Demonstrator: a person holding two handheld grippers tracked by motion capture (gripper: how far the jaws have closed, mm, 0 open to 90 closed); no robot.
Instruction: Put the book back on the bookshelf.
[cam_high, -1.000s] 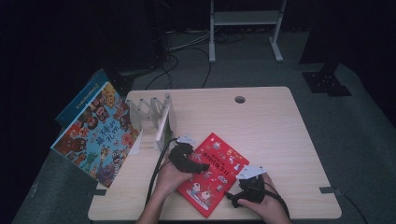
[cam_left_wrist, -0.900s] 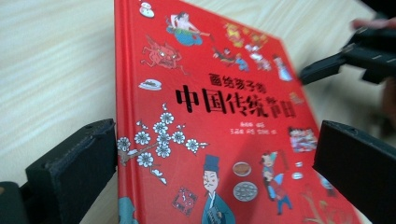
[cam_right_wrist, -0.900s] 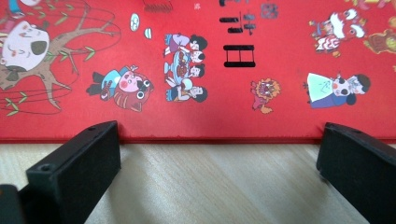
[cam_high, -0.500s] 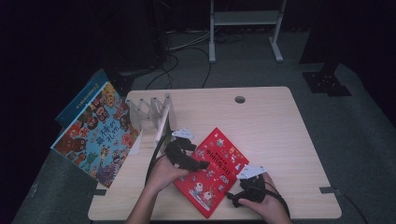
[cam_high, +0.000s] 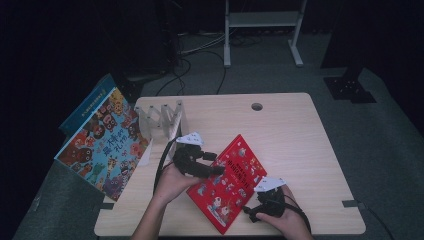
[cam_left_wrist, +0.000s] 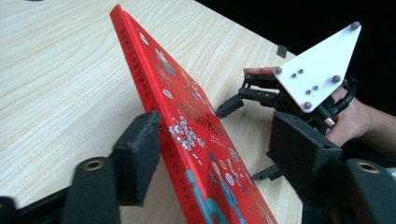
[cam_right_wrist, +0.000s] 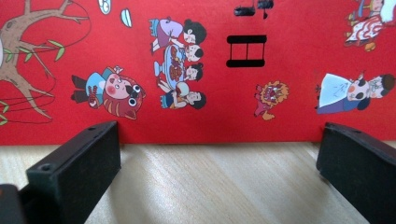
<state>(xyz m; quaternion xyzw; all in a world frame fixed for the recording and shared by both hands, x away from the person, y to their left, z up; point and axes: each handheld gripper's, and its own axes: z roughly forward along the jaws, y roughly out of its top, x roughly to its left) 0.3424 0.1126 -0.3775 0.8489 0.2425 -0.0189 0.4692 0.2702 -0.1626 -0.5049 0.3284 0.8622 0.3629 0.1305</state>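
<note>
A red picture book (cam_high: 227, 182) lies on the wooden table (cam_high: 300, 145) with its left edge tipped up. My left gripper (cam_high: 212, 166) reaches over that raised edge. In the left gripper view the book (cam_left_wrist: 187, 121) stands between the jaws of the left gripper (cam_left_wrist: 217, 126), which have just been closing. One pad rests against its underside and the other stands apart from the cover, so the gripper is open. My right gripper (cam_high: 251, 212) sits open at the book's lower right edge. The right gripper view has the red cover (cam_right_wrist: 210, 70) rising before the wide-set jaws of the right gripper (cam_right_wrist: 219, 140).
A white slotted book rack (cam_high: 162, 117) stands at the table's left rear. A large colourful picture book (cam_high: 102, 145) and a blue one (cam_high: 87, 107) lean off the left side. A cable hole (cam_high: 257, 106) is near the far edge.
My left gripper has risen and its jaws have narrowed around the book's left edge, which has tilted up off the table. The right gripper has stayed put.
</note>
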